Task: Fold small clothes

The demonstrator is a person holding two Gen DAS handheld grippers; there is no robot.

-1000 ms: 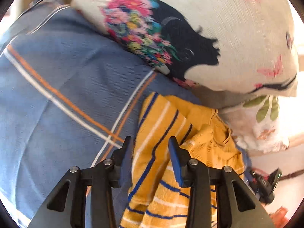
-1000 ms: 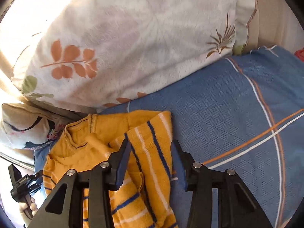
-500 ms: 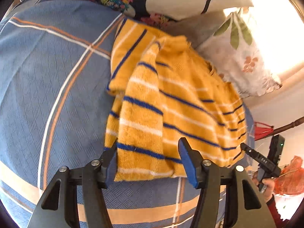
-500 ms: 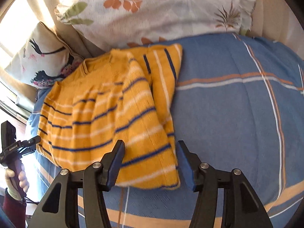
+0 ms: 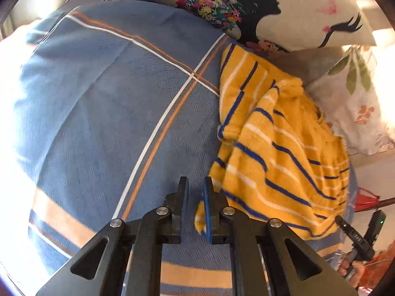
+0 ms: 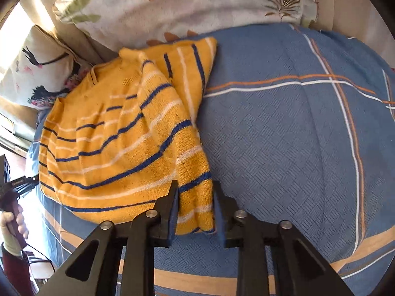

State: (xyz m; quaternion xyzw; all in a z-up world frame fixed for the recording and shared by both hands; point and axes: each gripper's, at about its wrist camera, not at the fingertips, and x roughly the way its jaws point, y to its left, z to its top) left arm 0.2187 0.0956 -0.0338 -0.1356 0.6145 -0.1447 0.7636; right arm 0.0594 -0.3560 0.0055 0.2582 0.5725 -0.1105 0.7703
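Note:
A small yellow sweater with blue and white stripes (image 5: 276, 148) lies on a blue plaid bedcover (image 5: 111, 123), one sleeve folded across its body. In the left wrist view my left gripper (image 5: 195, 187) sits at the sweater's lower left hem corner, jaws narrowed to a small gap, with the bedcover showing between them and the hem beside the right finger. In the right wrist view the sweater (image 6: 128, 133) spreads to the left. My right gripper (image 6: 195, 192) is open, with the hem corner lying between its fingers.
A bird-print pillow (image 5: 284, 7) and a leaf-print pillow (image 6: 185, 5) lean at the head of the bed behind the sweater. The bedcover (image 6: 308, 135) stretches wide to the right. The bed edge lies beyond the sweater's far side.
Both grippers have pulled back toward the sweater's hem. The left jaws have narrowed from wide open to a small gap and shifted left of the hem corner. The right jaws have narrowed slightly.

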